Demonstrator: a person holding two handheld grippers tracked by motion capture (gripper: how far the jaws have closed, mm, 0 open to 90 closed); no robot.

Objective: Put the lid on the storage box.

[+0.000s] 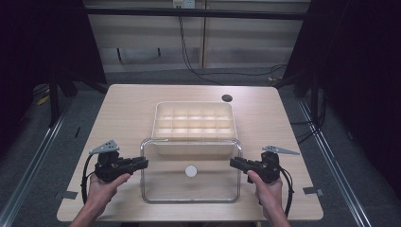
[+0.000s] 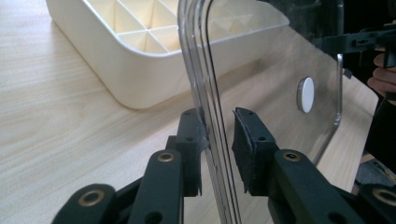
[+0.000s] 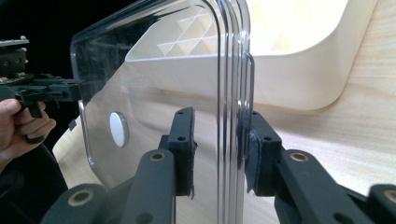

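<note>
Both grippers, left [image 1: 142,163] and right [image 1: 235,163], straddle our clear lid's [image 1: 191,189] side edges, jaws not yet clamped, the divided box [image 1: 194,124] still uncovered.

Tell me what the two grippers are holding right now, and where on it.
Neither has closed yet: the left gripper and right gripper straddle opposite side edges of the clear lid, jaws still open.

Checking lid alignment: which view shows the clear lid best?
The high view: the whole clear lid shows, overlapping the tray's near edge. The left and right gripper views show just an edge between their jaws.
</note>
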